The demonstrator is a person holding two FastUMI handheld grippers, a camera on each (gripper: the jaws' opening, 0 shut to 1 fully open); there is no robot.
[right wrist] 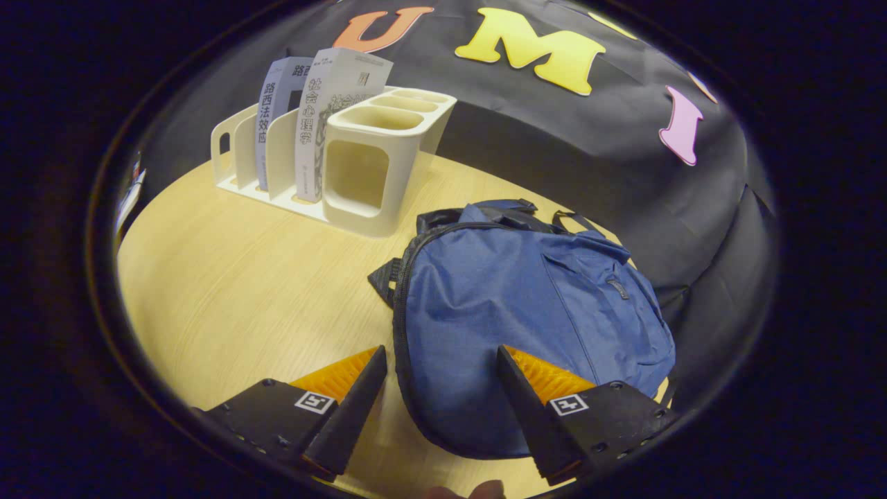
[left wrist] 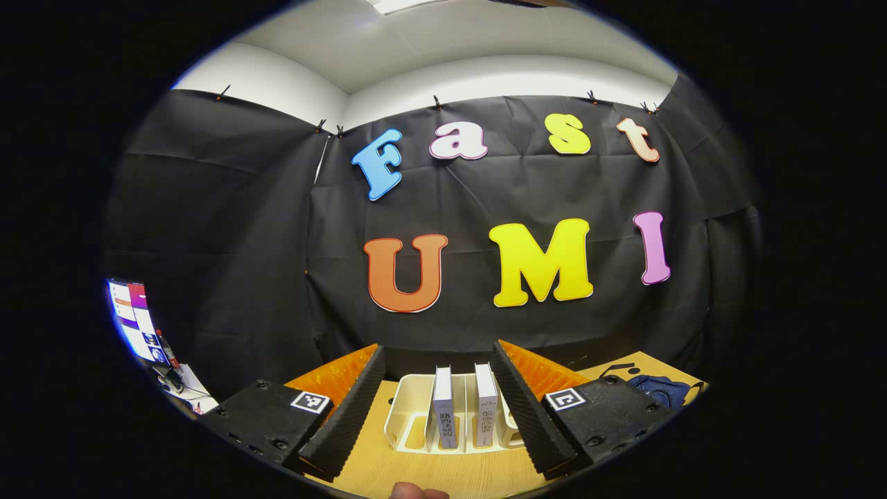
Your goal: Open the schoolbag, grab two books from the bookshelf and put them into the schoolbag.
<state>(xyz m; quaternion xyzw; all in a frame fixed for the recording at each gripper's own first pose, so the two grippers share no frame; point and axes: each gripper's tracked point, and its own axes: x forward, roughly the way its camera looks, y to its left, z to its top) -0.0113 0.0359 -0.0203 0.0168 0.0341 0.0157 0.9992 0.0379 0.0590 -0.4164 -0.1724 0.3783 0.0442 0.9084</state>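
Blue schoolbag (right wrist: 527, 326) flat on table (right wrist: 242, 291), zip shut, under right gripper (right wrist: 440, 398) | both claws wide, empty | books (right wrist: 326, 125) in rack (right wrist: 374, 166) | risk: fabric bunches, zip snags

The left gripper (left wrist: 439, 409) is level, its two fingers spread wide with nothing between them. The right gripper (right wrist: 441, 409) tilts downward, fingers equally wide apart (gripping nothing). A fingertip (left wrist: 416, 492) shows just behind the left gripper's fingers.
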